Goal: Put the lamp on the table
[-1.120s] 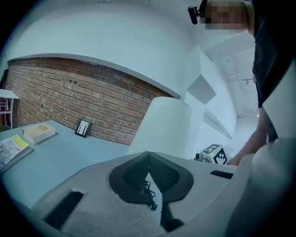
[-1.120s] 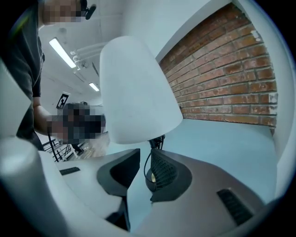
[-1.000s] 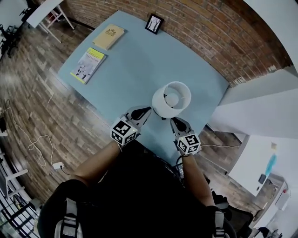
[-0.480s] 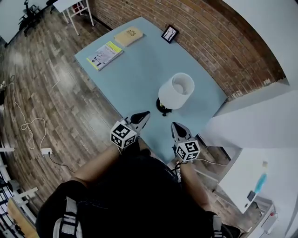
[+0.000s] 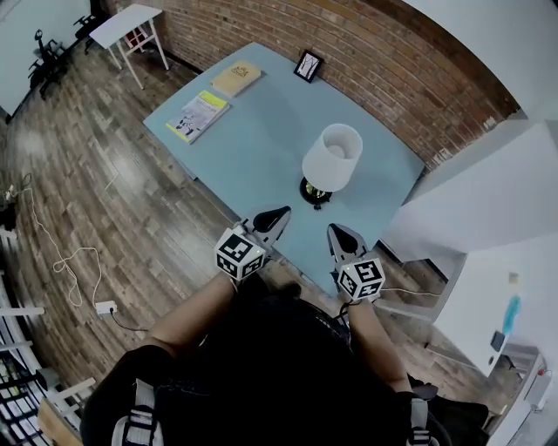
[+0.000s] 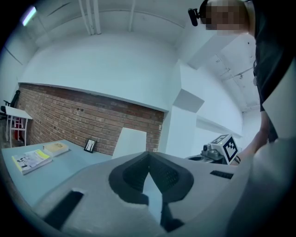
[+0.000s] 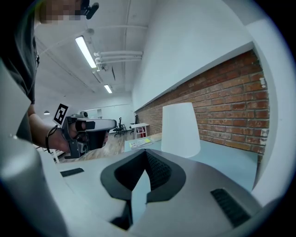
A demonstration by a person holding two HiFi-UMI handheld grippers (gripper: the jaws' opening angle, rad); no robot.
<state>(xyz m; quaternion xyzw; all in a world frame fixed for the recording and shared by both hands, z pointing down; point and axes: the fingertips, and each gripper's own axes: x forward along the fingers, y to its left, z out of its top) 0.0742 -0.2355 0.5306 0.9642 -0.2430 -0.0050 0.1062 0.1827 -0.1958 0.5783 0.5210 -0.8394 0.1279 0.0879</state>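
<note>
A magazine (image 5: 200, 116) with a yellow-green cover lies flat. A tan book (image 5: 236, 78) lies just beside it, a little nearer the brick wall (image 5: 392, 78). A small black picture frame (image 5: 308, 66) stands upright close to that wall, well apart from both. The wood floor (image 5: 96, 200) is laid in dark planks. A thin pale cable (image 5: 61, 261) snakes loosely across it and ends at a white plug block (image 5: 105, 307). A small white side table (image 5: 128, 24) stands on thin legs near the wall. Long ceiling lights (image 7: 86, 52) glow overhead.
</note>
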